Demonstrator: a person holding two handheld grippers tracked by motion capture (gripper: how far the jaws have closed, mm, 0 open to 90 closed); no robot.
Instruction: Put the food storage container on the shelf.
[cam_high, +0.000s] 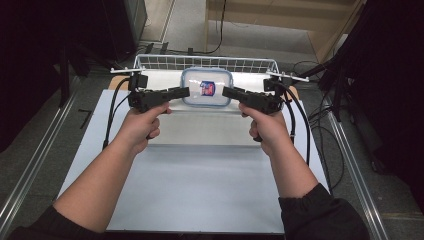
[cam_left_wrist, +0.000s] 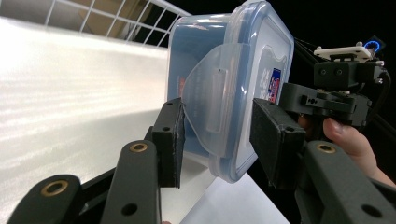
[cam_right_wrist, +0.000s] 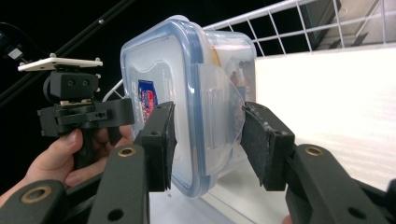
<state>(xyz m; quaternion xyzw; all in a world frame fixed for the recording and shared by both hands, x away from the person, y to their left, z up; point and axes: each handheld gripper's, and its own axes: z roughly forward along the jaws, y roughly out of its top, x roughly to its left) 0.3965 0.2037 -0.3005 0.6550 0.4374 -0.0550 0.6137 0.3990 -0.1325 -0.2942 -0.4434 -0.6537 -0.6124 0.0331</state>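
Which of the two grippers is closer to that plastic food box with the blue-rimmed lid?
Neither, about equal. The left gripper is at the box's left end, its open jaws around that side's clip. The right gripper mirrors it at the right end.

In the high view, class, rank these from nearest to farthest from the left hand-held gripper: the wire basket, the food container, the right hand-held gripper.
1. Food container: right at the tips of the left hand-held gripper, toward the table's middle.
2. Right hand-held gripper: across the container, on its other end.
3. Wire basket: at the table's far edge. Its near corner makes this rank close to the second.
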